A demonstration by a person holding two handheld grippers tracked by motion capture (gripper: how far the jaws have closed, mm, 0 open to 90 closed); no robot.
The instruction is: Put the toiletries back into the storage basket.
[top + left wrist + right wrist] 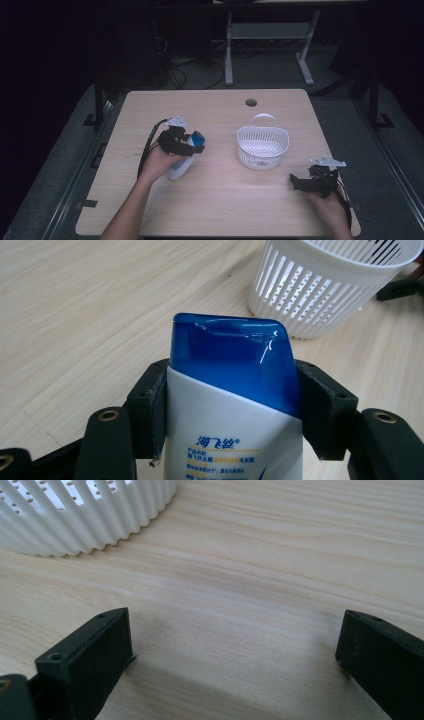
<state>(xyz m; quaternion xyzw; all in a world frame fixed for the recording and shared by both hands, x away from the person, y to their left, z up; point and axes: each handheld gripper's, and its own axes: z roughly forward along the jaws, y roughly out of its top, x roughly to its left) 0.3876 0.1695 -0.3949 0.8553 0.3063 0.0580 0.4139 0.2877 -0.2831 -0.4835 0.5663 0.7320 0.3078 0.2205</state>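
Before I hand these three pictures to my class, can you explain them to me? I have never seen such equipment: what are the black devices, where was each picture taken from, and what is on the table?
No robot here: a person holds a two-jaw clamp in each hand. The high view looks down on a wooden table. The left gripper is shut on a white shampoo bottle with a blue cap; the left gripper view, from a camera riding on that tool, shows both pads pressing the bottle's sides. The right gripper holds nothing; in its own view its jaws stand wide apart over bare wood. Between them stands a white slotted basket with a handle.
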